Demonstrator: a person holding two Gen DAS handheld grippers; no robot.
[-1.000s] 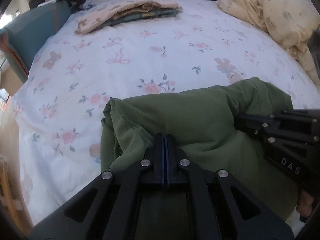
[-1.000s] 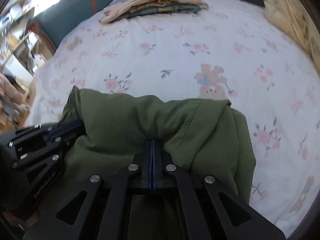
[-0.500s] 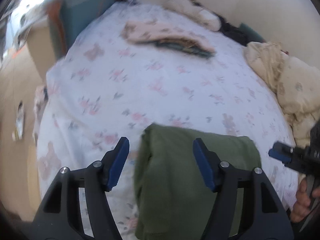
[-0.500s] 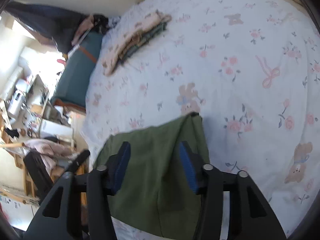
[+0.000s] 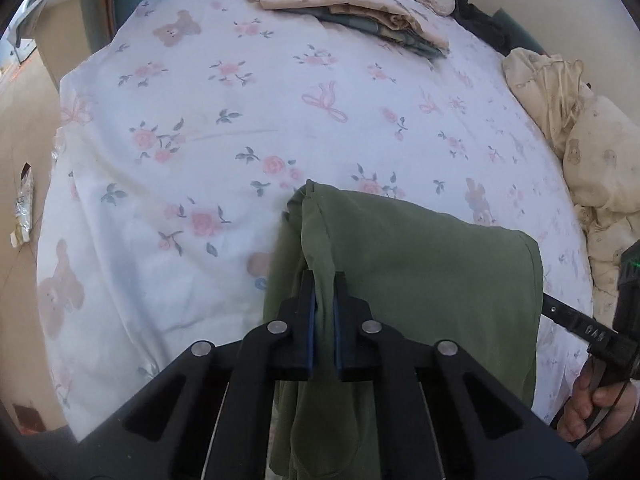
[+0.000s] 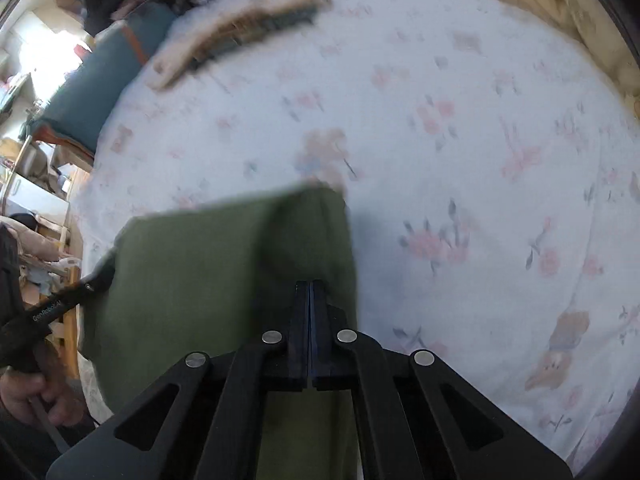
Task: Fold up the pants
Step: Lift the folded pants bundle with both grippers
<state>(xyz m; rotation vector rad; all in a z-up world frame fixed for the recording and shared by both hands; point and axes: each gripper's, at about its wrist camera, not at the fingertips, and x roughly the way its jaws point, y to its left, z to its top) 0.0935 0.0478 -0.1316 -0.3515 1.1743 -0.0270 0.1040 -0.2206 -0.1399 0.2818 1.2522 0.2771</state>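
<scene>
The green pants (image 5: 420, 264) hang folded between my two grippers above the near edge of the flowered bed sheet (image 5: 240, 128). My left gripper (image 5: 324, 280) is shut on the pants' left edge, with cloth bunched between its blue pads. My right gripper (image 6: 310, 288) is shut on the pants' right edge (image 6: 224, 264); that view is blurred. Each gripper shows at the side of the other's view: the right one (image 5: 584, 328) and the left one (image 6: 48, 312).
A stack of folded clothes (image 5: 352, 4) lies at the far side of the bed and shows in the right wrist view (image 6: 240, 32). A cream quilt (image 5: 580, 128) is heaped along the right edge. A teal cushion (image 6: 104, 88) stands past the bed's left corner.
Both grippers were shut on the pants, opened over them half a second ago, and are now shut on their side edges again. The pants now hang lifted off the sheet.
</scene>
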